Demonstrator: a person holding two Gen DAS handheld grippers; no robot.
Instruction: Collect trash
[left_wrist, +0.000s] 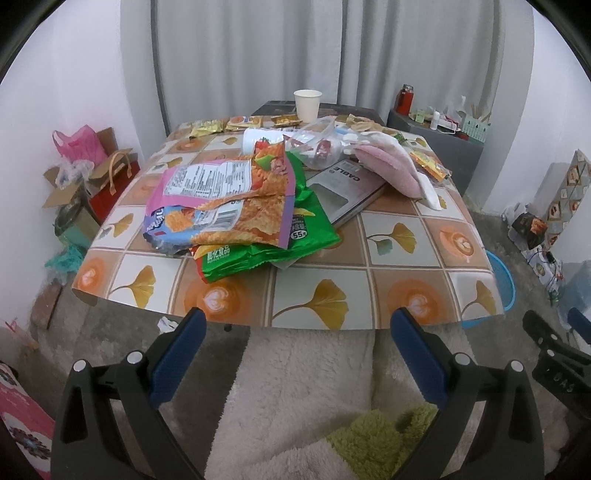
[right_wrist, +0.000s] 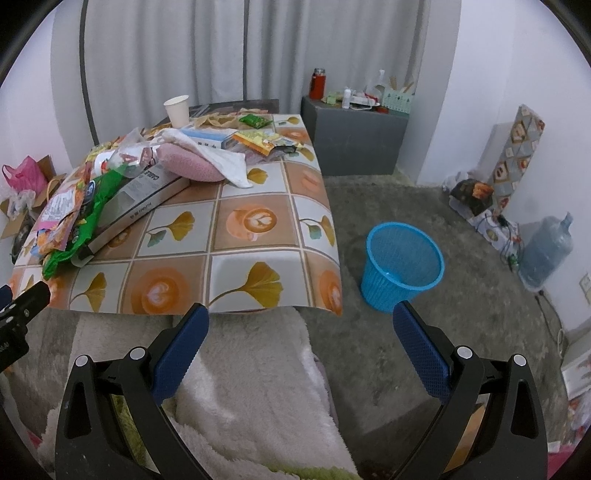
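I see the table (left_wrist: 388, 254) ahead of both grippers, the blue bin (right_wrist: 402, 266) on the floor beside it, right of centre. Snack bags (left_wrist: 229, 206) lie beyond my left gripper (left_wrist: 297, 325); it and my right gripper (right_wrist: 301, 321) are spread wide, empty.

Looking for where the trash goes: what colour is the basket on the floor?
Bright blue basket, clearest in the right wrist view.

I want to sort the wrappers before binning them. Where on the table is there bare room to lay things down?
The near strip of the table is free, from its front edge up to the snack bags and grey box. The right side, toward the blue basket, is bare too. The far half is crowded: pink cloth, wrappers, paper cup.
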